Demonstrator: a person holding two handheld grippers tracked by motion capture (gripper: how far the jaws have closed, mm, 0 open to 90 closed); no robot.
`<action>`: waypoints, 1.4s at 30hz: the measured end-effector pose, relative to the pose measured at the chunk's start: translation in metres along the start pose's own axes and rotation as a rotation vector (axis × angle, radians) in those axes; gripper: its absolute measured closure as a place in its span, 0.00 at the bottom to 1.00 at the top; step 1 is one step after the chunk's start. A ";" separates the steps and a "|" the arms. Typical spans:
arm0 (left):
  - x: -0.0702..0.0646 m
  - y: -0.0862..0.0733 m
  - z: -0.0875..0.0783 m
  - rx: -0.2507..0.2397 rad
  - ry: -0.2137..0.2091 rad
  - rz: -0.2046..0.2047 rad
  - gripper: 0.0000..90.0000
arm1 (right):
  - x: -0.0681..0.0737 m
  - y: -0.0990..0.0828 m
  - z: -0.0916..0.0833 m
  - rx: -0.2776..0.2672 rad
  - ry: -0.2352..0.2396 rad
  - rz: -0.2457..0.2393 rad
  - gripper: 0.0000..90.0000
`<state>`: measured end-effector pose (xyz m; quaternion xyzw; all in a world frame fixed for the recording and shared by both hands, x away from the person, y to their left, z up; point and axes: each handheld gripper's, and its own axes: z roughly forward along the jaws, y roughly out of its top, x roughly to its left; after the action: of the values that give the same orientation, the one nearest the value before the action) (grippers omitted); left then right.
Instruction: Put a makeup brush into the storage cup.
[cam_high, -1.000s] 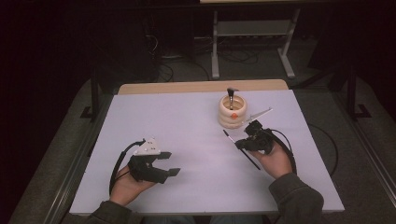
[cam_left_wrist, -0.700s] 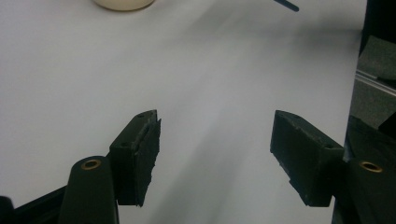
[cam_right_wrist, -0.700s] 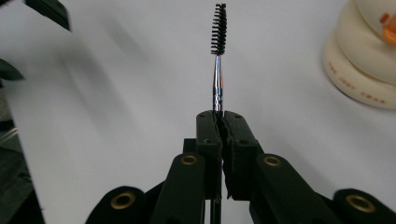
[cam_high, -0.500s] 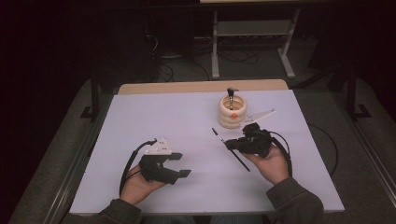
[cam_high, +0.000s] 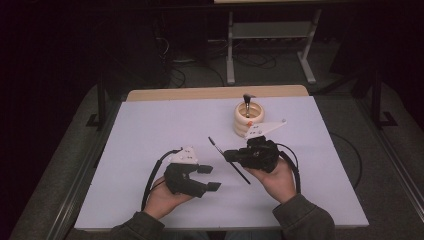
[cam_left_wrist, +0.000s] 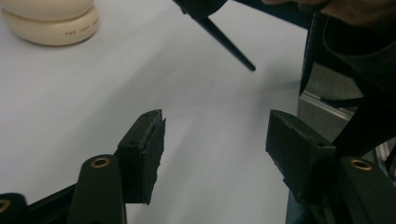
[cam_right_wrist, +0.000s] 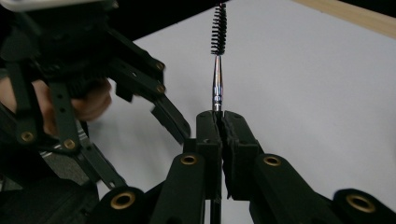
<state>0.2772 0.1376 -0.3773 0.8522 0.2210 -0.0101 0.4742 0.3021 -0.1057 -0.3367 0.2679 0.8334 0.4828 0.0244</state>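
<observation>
A thin black spoolie brush (cam_high: 216, 147) is clamped near its middle in my right gripper (cam_high: 228, 156), bristle end toward the far left, handle end toward me. In the right gripper view the jaws are pressed together on the metal stem, and the bristles (cam_right_wrist: 218, 28) stick up beyond my right gripper (cam_right_wrist: 217, 119). My left gripper (cam_high: 212, 178) hovers just left of it with its jaws apart; they have just been closing a little with nothing between them. In the left gripper view my left gripper (cam_left_wrist: 215, 140) faces the brush's handle end (cam_left_wrist: 229, 44).
A cream ringed holder (cam_high: 249, 120) with a dark-handled tool (cam_high: 247, 102) standing in it sits on the white table (cam_high: 150, 130) behind the right hand. The table's wooden far edge (cam_high: 215, 93) and a metal stand (cam_high: 270, 35) lie beyond.
Both hands have drawn toward the table's middle: the right gripper lifted the brush and carried it left, and the left gripper moved right toward it.
</observation>
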 end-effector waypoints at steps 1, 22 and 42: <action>0.000 0.001 0.001 -0.008 -0.008 -0.005 0.42 | 0.002 0.001 0.001 -0.007 0.003 0.002 0.95; 0.000 0.005 0.012 -0.087 -0.090 -0.070 0.71 | 0.027 0.002 0.014 -0.114 0.031 -0.047 0.95; 0.010 0.000 0.011 -0.109 -0.126 -0.147 0.94 | 0.034 -0.005 0.010 -0.158 0.000 -0.098 0.94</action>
<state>0.2884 0.1330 -0.3857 0.8043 0.2529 -0.0864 0.5308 0.2740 -0.0840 -0.3382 0.2241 0.8047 0.5454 0.0693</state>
